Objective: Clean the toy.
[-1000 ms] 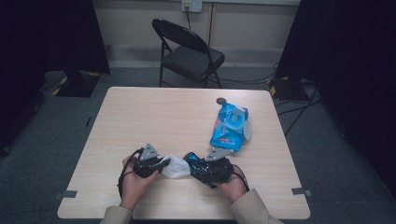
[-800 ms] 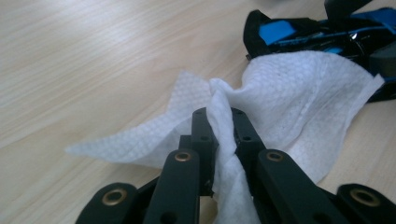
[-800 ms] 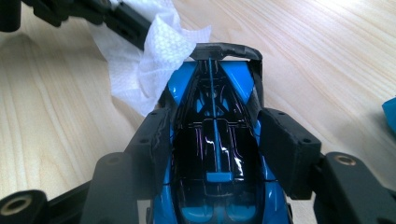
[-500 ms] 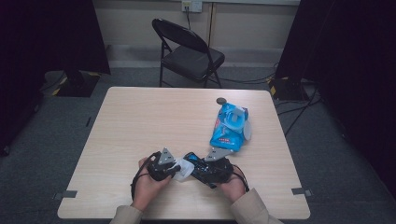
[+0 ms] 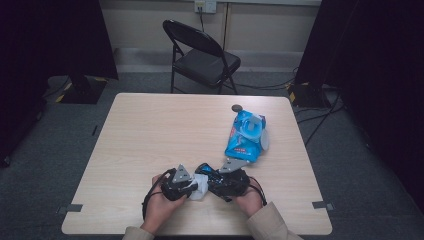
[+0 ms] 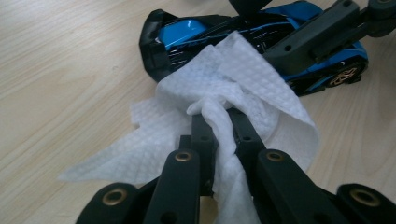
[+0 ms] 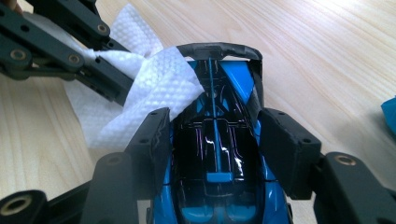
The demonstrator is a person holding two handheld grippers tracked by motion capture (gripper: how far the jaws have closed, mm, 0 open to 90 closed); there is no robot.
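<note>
White embossed wipe (image 6: pixel 243 88) is clamped between the closed jaws of the left gripper (image 6: pixel 219 121); its loose folds drape over one end of the toy car (image 7: pixel 217 154) and spread onto the wooden table (image 5: pixel 150 130). The toy car is blue and black, with a dark glossy canopy. The right gripper (image 7: pixel 212 140) grips it across the body, one pad pressed on each flank. In the left gripper view the car lies just beyond the wipe, with the right gripper's linkage crossing over it.

In the high view both grippers meet at the near edge of the table, left gripper (image 5: pixel 192 184) and right gripper (image 5: pixel 212 180) almost touching, with the wipe showing white between them. A blue wipe pack (image 5: pixel 245 137) lies farther back on the right, apart from the car. Beyond the pack sits a small dark round object (image 5: pixel 236 107), possibly a cap; it is too small to identify.
</note>
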